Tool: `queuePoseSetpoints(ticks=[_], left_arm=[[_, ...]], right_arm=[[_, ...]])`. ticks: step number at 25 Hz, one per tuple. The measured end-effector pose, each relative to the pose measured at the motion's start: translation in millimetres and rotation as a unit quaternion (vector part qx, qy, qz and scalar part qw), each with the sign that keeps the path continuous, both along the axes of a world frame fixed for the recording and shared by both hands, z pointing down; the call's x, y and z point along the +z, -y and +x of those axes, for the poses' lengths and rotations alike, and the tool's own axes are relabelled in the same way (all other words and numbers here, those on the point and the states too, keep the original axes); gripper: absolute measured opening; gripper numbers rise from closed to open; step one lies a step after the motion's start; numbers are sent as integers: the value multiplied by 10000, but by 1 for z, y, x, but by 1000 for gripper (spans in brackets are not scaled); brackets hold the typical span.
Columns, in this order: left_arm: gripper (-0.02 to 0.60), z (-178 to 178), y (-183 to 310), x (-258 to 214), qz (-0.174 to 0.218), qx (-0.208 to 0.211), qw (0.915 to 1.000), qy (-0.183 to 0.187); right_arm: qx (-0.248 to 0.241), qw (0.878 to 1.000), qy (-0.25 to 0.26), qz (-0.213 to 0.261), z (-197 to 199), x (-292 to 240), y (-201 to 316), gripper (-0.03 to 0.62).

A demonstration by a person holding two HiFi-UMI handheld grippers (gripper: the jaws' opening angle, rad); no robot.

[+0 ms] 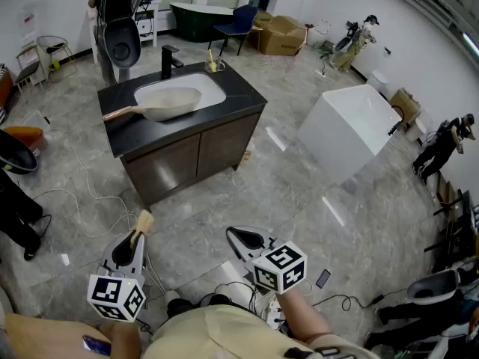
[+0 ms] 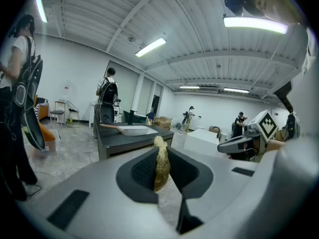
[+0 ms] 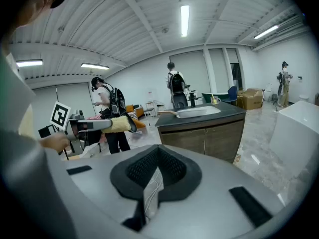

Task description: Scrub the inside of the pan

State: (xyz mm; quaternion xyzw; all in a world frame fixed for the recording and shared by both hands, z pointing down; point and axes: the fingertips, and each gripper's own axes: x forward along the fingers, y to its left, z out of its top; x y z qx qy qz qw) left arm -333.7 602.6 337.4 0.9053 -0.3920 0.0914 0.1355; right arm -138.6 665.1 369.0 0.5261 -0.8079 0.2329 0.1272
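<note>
Pan (image 1: 168, 103) is lying in the sink (image 1: 212, 88); left hand-held gripper (image 1: 137, 236) is clamping a yellow sponge (image 1: 143, 221), right hand-held gripper (image 1: 238, 235) closed, empty.

blk counter (image 1: 243, 96) | sink (image 1: 212, 86) inset | pan (image 1: 171, 103) lying across sink

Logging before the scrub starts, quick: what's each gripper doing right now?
Left gripper: closed on a yellow sponge.
Right gripper: closed, nothing between its jaws.
</note>
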Motion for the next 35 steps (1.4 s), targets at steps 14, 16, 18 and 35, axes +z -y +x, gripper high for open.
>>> queuePoseSetpoints(ticks=[14, 16, 18, 35], left_arm=[[51, 68, 1, 19, 11, -150, 9996, 250], [51, 78, -4, 21, -34, -168, 9994, 285], [51, 92, -10, 25, -93, -170, 9994, 295], [51, 127, 46, 48, -332, -59, 9986, 398]], right_arm=[[-184, 9997, -93, 145, 64, 18, 16, 14], [-206, 9997, -67, 85, 73, 21, 11, 14], [-259, 9996, -58, 23, 84, 25, 6, 14], [-366, 9991, -26, -207, 100, 48, 56, 14]])
